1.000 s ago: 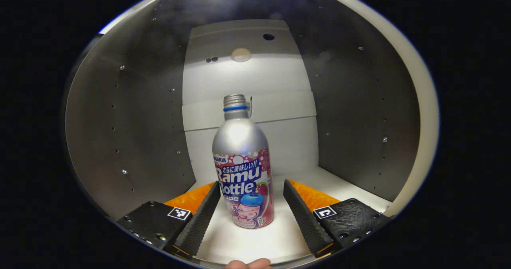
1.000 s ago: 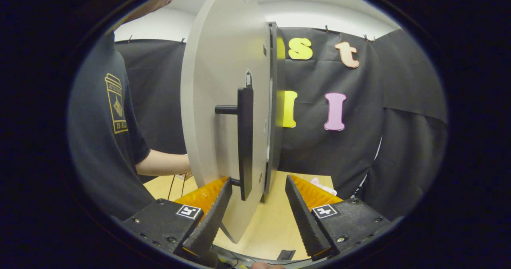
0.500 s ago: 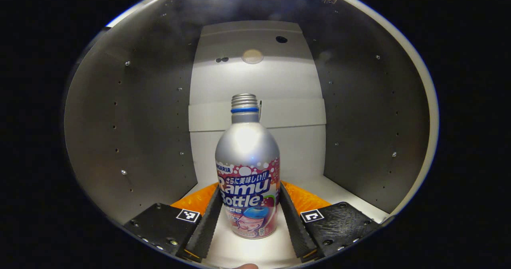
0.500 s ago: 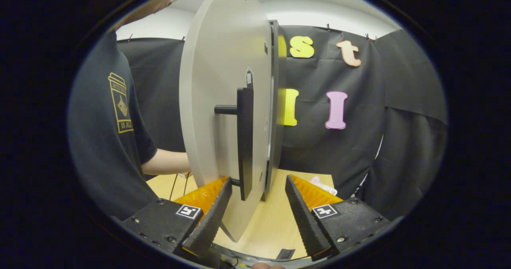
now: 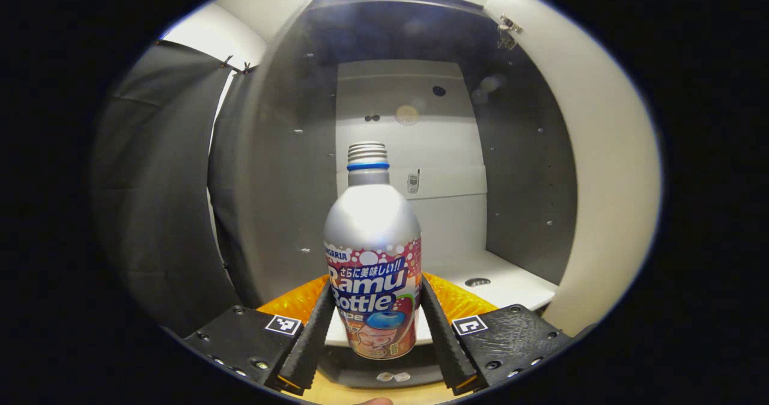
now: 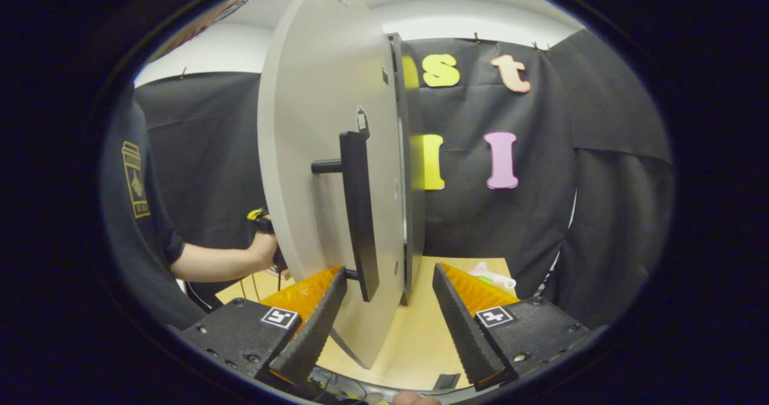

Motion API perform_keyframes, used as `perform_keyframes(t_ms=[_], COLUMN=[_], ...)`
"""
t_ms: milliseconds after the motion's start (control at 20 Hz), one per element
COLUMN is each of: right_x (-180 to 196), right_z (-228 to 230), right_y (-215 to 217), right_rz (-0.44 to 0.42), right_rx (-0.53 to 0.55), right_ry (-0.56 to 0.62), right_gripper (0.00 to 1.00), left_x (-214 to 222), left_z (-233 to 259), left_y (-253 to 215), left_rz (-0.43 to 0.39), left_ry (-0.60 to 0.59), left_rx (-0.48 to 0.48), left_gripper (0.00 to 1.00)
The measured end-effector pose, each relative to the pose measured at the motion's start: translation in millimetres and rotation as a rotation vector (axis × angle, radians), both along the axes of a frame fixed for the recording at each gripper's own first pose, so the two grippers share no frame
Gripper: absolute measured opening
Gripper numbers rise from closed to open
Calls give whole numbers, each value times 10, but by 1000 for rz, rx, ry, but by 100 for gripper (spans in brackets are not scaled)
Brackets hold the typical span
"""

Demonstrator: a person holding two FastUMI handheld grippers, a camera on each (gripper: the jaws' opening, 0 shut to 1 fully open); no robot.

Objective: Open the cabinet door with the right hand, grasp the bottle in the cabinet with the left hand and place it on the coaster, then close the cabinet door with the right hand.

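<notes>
Left gripper point(image 5: 373, 327) pinching bottle point(image 5: 372, 261) upright, both fingers on its label, cabinet point(image 5: 414, 152) at 12 o'clock behind. Right gripper point(image 6: 387, 321) spread, door handle point(image 6: 359, 213) at 11 o'clock.

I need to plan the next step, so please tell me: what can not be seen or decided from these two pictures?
- Coaster: not found; the cabinet door blocks much of the table in the right gripper view.
- Bottle bottom rim: the left tongs cover its lower sides in the left gripper view.
- Pale object on the table: half hidden behind a right finger, too small to name.
</notes>
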State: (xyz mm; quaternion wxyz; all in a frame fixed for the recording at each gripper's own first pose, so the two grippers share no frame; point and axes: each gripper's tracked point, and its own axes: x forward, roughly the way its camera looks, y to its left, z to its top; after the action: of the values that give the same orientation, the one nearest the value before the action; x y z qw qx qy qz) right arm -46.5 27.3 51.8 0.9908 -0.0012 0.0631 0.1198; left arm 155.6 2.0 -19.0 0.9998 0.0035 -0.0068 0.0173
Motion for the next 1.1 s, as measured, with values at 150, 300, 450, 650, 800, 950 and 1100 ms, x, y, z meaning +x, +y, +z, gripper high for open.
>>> perform_keyframes(t_ms=[150,300,450,650,800,950,1100], right_x=[-10,5,13,24,-34,-88,-121], right_z=[-20,-29,-36,-64,-179,-517,-747], right_y=[-18,-6,-6,13,31,-36,-103], right_rz=[-49,-55,-44,13,33,1,-41], right_rx=[44,93,139,291,348,329,337], right_ry=[-29,-53,-72,-55,-43,10,53], right_gripper=[93,93,93,96,96,96,96], left_x=[-454,-890,-1379,-1796,-1934,-1935,-1897], left_z=[-155,-490,-928,-1501,-1875,-2356,-2818], left_y=[161,333,526,774,850,786,738], left_rz=[-15,10,82,186,217,205,223], left_ry=[2,41,104,135,111,111,136], left_rx=[7,-9,-67,-84,-20,33,36], left_gripper=[76,76,76,76,76,76,76])
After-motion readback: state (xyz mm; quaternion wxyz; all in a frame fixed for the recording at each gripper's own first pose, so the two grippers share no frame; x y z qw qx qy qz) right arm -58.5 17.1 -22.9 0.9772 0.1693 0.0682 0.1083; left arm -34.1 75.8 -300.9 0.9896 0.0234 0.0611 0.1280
